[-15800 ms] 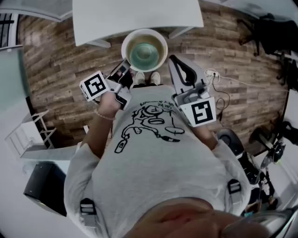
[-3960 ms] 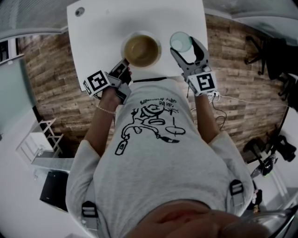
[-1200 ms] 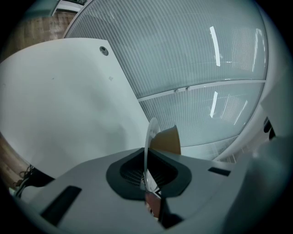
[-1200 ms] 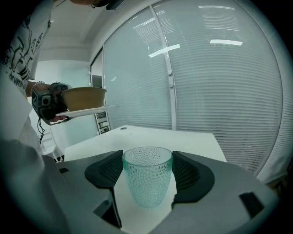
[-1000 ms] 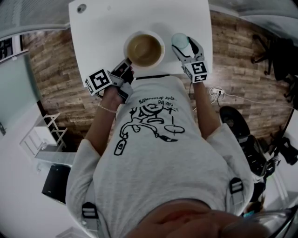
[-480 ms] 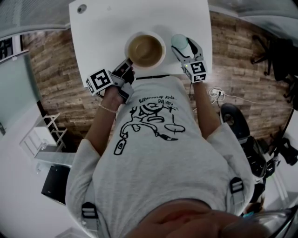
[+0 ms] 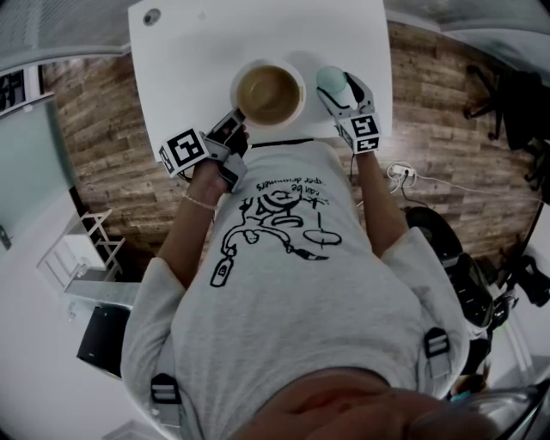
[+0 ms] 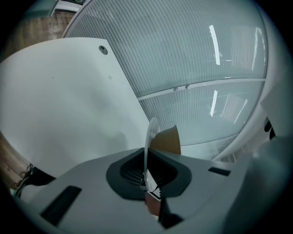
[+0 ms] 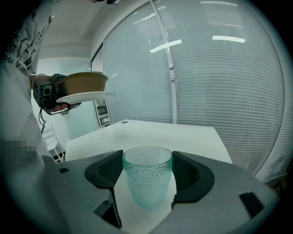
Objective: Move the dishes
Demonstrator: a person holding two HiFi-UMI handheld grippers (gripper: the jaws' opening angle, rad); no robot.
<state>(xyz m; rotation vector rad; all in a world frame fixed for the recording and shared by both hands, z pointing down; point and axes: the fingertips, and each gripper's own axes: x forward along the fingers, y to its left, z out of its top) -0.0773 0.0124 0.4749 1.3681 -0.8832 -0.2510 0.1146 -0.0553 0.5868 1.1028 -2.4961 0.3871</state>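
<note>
The left gripper [image 8: 149, 183] is clamping the near rim of a white plate [image 7: 268, 60] and holding it above the near edge of the white table [image 7: 198, 51], with a brown bowl [image 7: 268, 92] sitting on the plate. The right gripper [image 9: 147, 170] is grasping a green dimpled glass [image 9: 146, 187] toward the near right corner. A round grommet [image 7: 152, 15] is sitting at the far left corner.

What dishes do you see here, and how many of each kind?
white plate: 1
brown bowl: 1
teal glass: 1
Total: 3
</note>
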